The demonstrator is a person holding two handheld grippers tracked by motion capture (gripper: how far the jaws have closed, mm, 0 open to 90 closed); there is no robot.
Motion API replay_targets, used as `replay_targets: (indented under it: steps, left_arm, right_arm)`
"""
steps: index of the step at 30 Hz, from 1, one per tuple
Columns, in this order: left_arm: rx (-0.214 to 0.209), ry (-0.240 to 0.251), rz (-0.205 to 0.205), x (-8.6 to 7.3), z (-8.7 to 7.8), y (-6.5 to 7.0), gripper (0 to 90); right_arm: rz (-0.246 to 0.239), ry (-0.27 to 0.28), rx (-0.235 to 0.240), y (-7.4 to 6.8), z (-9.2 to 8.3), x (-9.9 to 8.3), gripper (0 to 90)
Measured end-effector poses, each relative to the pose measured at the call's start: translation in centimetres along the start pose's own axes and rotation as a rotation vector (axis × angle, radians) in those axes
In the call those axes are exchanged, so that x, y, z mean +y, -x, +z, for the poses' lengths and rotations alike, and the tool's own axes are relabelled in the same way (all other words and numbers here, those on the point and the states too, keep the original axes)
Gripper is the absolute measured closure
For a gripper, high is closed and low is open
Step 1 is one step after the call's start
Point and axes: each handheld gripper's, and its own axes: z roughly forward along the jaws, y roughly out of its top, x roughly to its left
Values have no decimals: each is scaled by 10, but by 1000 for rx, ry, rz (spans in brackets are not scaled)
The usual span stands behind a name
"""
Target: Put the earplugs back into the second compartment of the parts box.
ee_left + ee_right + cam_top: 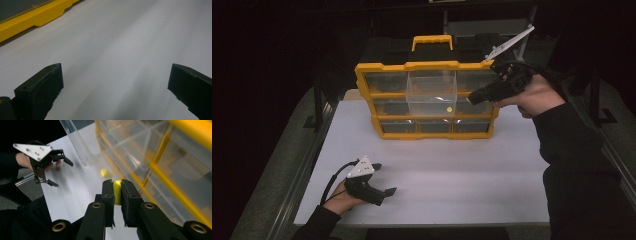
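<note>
High view. White table, lit against a dark room. Standing upright at its far side: a yellow organiser case with clear drawers and a carry handle on top. One clear drawer, top row, middle, is pulled out toward the person; a small yellow piece shows at its lower front. Right gripper: held up at the case's right edge, level with the middle row, tips pointing left toward the open drawer; grey plate slanting up behind it. Left gripper: low on the near left of the table, well apart from the case, jaws spread and holding nothing.

Left gripper view. Two black jaws stand wide apart over bare white table. Yellow base of the case crosses the upper left corner.

Right gripper view. Jaws clamped on a small yellow peg, pinched upright between the two black pads, above the table and just beside the case front. A second yellow piece, blurred, lies farther off near the foot of the pulled-out drawer; whether it sits inside the drawer cannot be told. Clear drawers and yellow frame bars of the case at right. The other hand with its spread gripper at upper left.
</note>
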Motion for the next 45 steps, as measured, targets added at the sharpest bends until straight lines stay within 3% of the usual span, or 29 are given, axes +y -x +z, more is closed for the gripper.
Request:
replay_targets:
  steps: [13,32,40,45]
  left_arm:
    - [0,2,0,0,0,0,0]
    - [-2,4,1,0,-1,0,0]
    - [-4,3,2,0,0,0,0]
    - [-4,3,1,0,0,0,0]
  right_arm:
    - [-21,41,-9,-5,-19,39,797]
    - [-61,-34,14,-11,36,68,778]
    - [-54,-36,-10,-12,41,68,668]
    - [-63,-23,-16,-14,36,68,788]
